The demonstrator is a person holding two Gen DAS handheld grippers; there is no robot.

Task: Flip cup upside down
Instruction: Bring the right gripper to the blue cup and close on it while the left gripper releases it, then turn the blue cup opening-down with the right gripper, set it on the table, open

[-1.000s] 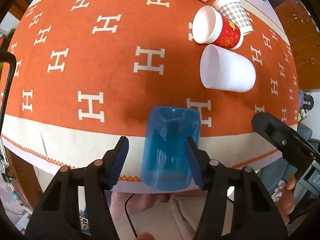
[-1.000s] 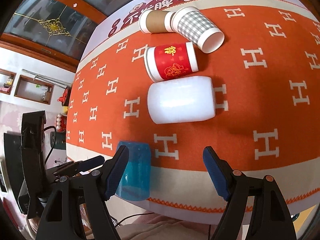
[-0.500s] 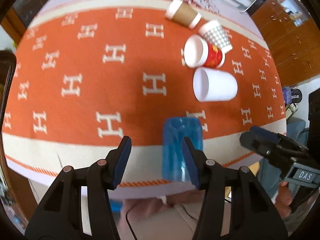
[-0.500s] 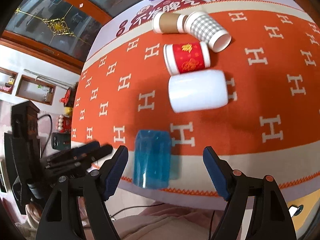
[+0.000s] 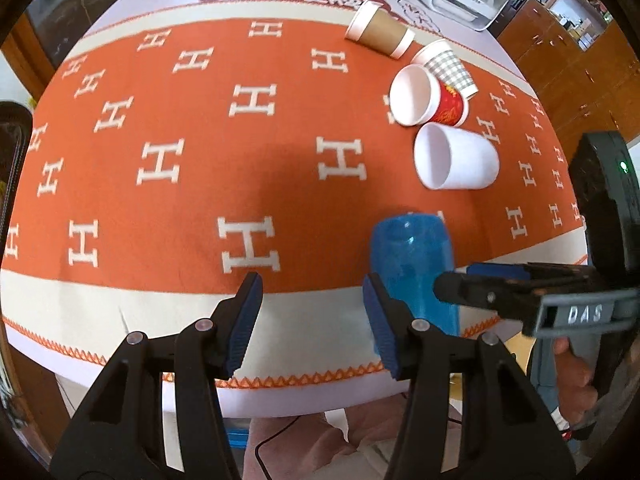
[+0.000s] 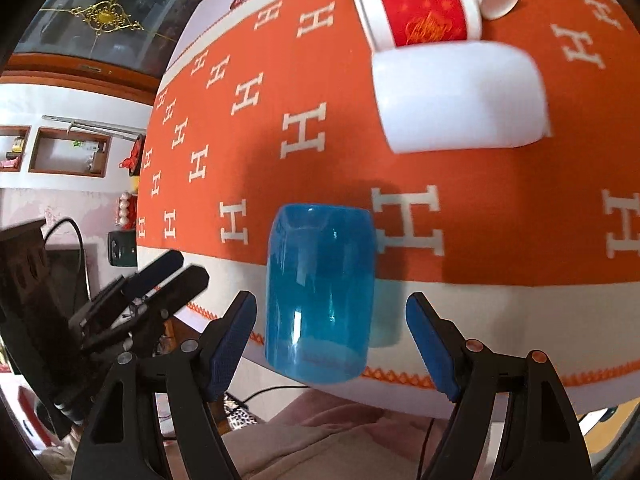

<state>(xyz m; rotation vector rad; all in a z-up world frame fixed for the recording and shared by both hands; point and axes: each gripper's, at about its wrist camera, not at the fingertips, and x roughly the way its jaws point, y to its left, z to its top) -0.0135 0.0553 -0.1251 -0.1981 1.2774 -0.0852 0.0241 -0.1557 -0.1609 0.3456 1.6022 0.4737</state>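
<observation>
Grippers have traded places around the blue cup [image 6: 320, 300]: a second ago the left gripper [image 5: 310, 320] bracketed it, and now that gripper has slid off to the cup's left, its jaws spread and holding nothing, while the right gripper [image 6: 332, 340] has closed in until the cup sits between its parted fingers, neither blue pad [image 6: 230, 340] visibly touching it. The translucent blue cup stands on the tablecloth [image 5: 160, 208] at the near edge, where the orange field meets the cream border; whether its mouth faces up or down cannot be told, and nothing shows inside it. Beyond it four more cups lie on their sides, unmoved: a white cup [image 5: 456, 160] nearest, its open mouth showing a bare interior; a red cup [image 5: 428, 98] touching it, likewise bare inside; a checked cup [image 5: 446, 70] behind the red one; and a brown cup [image 5: 380, 34] farthest back. In the left wrist view the right gripper's fingers [image 5: 480, 286] reach in front of the blue cup.
</observation>
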